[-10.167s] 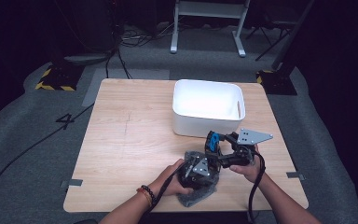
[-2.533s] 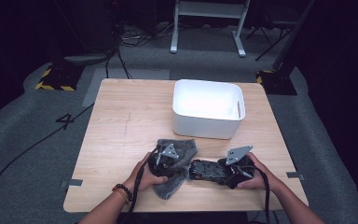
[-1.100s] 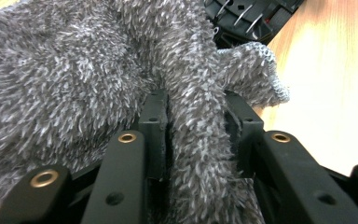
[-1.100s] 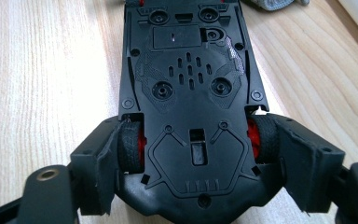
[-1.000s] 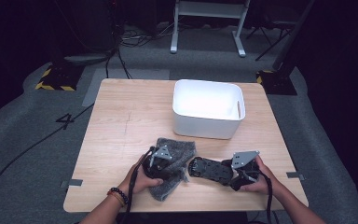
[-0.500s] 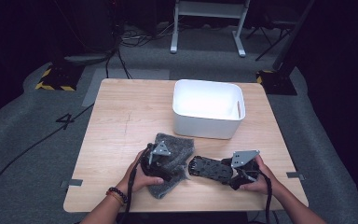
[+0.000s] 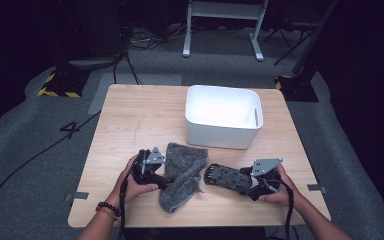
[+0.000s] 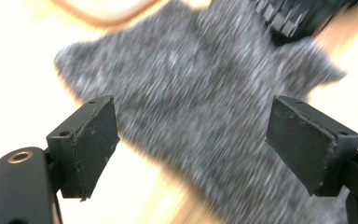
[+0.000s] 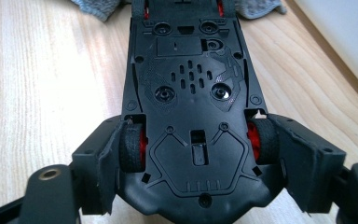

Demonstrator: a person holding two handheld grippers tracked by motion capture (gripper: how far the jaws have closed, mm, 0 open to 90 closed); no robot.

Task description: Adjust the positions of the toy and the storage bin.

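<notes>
right gripper (image 9: pixel 193 154) jaws clamp toy car (image 9: pixel 191 93) (underside up)

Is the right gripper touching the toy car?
Touching. In the right gripper view, the right gripper has both pads pressed against the wheels of the upside-down toy car.

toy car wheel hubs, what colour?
Red, inside black tyres. The toy car lies belly-up; its wheel hubs show best in the right gripper view.
</notes>
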